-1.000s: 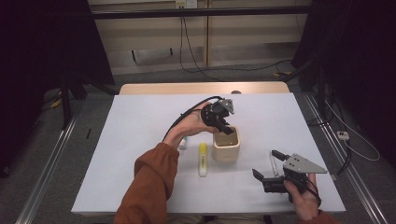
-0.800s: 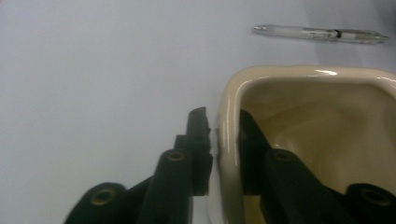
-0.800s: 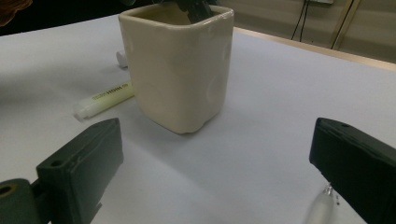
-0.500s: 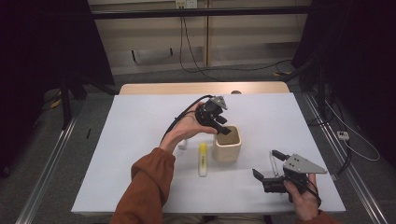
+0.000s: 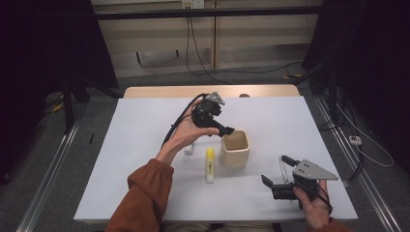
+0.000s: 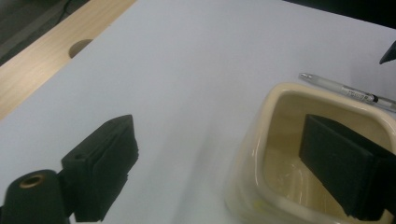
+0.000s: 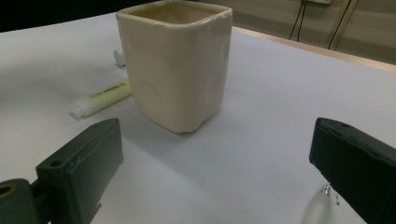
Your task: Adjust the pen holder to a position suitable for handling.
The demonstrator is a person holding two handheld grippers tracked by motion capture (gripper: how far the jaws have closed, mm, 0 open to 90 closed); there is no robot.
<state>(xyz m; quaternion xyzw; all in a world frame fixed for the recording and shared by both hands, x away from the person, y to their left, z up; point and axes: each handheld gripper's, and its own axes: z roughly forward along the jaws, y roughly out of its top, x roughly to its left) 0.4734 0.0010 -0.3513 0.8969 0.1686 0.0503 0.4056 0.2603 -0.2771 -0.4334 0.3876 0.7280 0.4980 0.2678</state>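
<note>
One cream cup (image 5: 235, 148) stands mid-surface (image 5: 145, 130), just below the left tool (image 5: 227, 129) at its 5 o'clock; jaws just opened wide, nothing between. Right tool (image 5: 274, 170), jaws spread, lies at the cup's 4 o'clock.

The cup (image 5: 235, 148) stands near the middle of the table (image 5: 145, 145). Just left of the cup lies a marker (image 5: 210, 165). A small cap (image 5: 188, 149) lies a bit further left of the cup. A pen (image 5: 282, 169) lies to the right of the cup, nearer the person. The left gripper (image 5: 227, 130) hangs above the cup's left back edge. The right gripper (image 5: 275, 175) rests right of the cup, near the table's front edge.
</note>
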